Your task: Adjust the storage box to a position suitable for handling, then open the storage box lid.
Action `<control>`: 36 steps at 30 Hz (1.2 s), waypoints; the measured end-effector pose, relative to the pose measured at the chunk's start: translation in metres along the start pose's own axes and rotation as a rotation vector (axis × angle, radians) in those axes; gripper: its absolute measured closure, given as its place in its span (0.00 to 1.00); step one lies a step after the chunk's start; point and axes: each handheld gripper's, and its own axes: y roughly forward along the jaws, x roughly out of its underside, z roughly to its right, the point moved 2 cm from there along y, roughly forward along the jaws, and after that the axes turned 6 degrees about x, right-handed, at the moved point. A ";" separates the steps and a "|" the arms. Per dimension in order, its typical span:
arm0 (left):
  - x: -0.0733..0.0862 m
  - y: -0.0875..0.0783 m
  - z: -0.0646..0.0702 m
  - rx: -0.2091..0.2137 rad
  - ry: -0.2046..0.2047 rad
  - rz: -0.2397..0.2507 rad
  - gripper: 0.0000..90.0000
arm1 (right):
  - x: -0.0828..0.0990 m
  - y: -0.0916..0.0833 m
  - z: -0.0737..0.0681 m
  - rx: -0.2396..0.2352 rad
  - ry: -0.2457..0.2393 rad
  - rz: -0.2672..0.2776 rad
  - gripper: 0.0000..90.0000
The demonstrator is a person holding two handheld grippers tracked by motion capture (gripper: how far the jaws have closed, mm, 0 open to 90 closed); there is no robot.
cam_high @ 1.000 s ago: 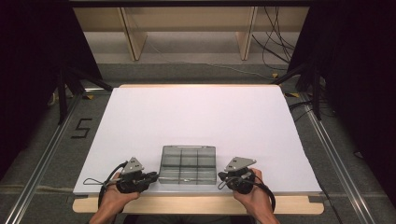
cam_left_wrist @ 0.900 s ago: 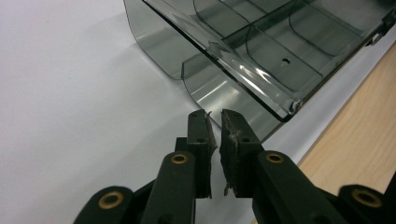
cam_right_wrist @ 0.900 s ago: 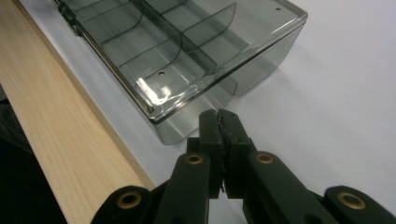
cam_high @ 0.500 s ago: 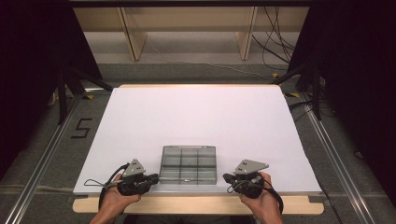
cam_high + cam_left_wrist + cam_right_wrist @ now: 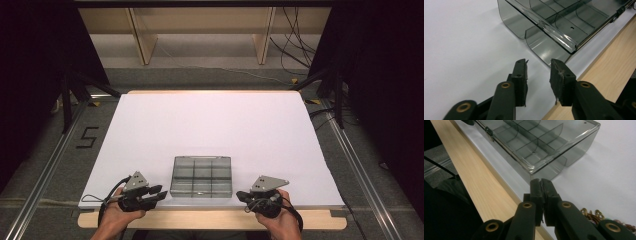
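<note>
Risk: the smoke-tinted compartment box sits near the table's front edge — in my judgement a nudge from either side could skate it over the smooth white sheet toward the wooden lip.
Cause: a one-sided push, or a jaw tip catching the clear lid's rim.
Left gripper: jaws parted and have just been opening, nothing between them — the box corner lies just ahead and to the right of the tips, apart from them.
Right gripper: jaws pressed together, empty; the box's near corner sits just beyond the tips, not touching.
</note>
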 end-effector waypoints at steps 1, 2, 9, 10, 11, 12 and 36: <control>0.000 -0.002 0.000 -0.002 0.010 -0.024 0.70 | 0.000 0.000 -0.001 -0.002 0.004 -0.002 0.98; 0.001 -0.002 0.001 -0.003 0.011 -0.020 0.69 | 0.000 0.000 -0.002 0.002 0.009 -0.012 0.98; 0.002 -0.005 0.005 -0.006 0.021 -0.036 0.60 | -0.001 0.006 -0.002 -0.007 0.000 -0.001 0.98; 0.002 -0.005 0.006 0.000 0.015 -0.031 0.59 | -0.002 0.006 -0.001 0.001 -0.010 0.005 0.98; 0.002 -0.004 0.007 0.006 0.020 -0.023 0.58 | -0.002 0.006 -0.002 -0.008 -0.007 -0.001 0.98; 0.002 -0.004 0.007 0.001 0.018 -0.022 0.58 | -0.002 0.008 -0.002 -0.014 -0.008 -0.002 0.98; -0.001 -0.007 0.009 0.003 0.004 0.008 0.50 | -0.008 0.008 -0.001 -0.033 -0.014 0.066 0.97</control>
